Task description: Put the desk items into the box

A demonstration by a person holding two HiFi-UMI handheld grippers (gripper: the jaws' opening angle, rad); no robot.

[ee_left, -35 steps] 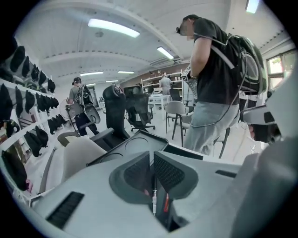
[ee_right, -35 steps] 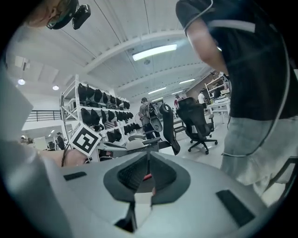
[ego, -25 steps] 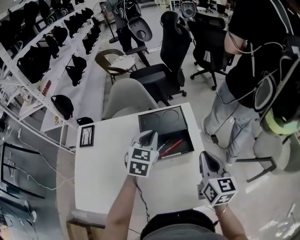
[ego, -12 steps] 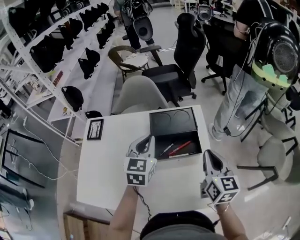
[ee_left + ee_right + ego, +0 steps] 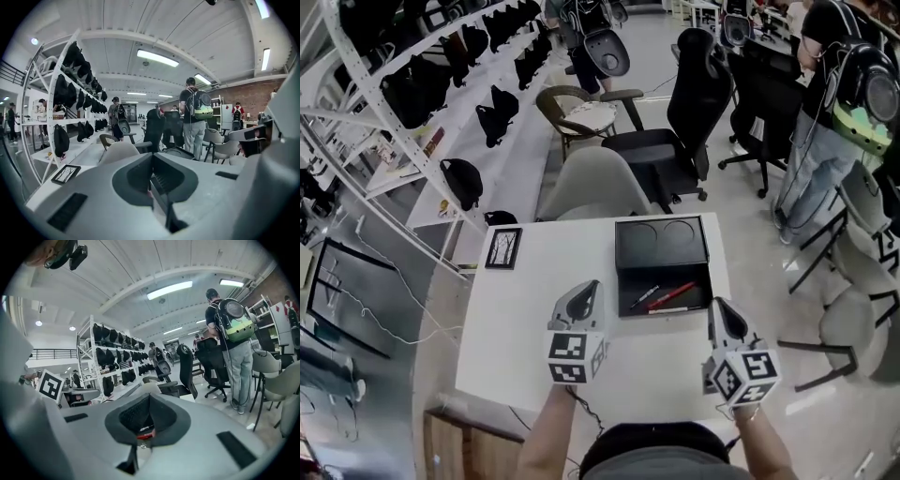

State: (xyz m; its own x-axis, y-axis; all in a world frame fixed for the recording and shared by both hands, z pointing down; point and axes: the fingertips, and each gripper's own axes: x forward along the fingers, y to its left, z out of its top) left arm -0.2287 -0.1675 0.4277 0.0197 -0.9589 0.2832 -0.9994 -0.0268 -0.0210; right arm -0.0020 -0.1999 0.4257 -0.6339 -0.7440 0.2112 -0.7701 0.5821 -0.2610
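An open black box (image 5: pixel 662 242) lies at the far right of the white table (image 5: pixel 525 328). Its front half holds a red pen (image 5: pixel 672 295), a black pen (image 5: pixel 643 296) and a pale stick along the front wall. My left gripper (image 5: pixel 592 287) hovers over the table just left of the box, shut with nothing held. In the left gripper view, my left gripper (image 5: pixel 152 157) shows its jaws meeting. To the right of the box's front corner, my right gripper (image 5: pixel 717 305) is shut and empty. The red pen (image 5: pixel 143 430) shows beyond my right gripper (image 5: pixel 149 398).
A small black picture frame (image 5: pixel 503 247) lies at the table's far left. A grey chair (image 5: pixel 591 187) stands behind the table, a black office chair (image 5: pixel 680 131) beyond it. Shelves of black bags (image 5: pixel 441 84) run along the left. A person with a backpack (image 5: pixel 844 94) stands at the far right.
My left gripper has drawn back from the box's front left corner towards me. The right gripper has stayed in place. The standing person has moved off to the right.
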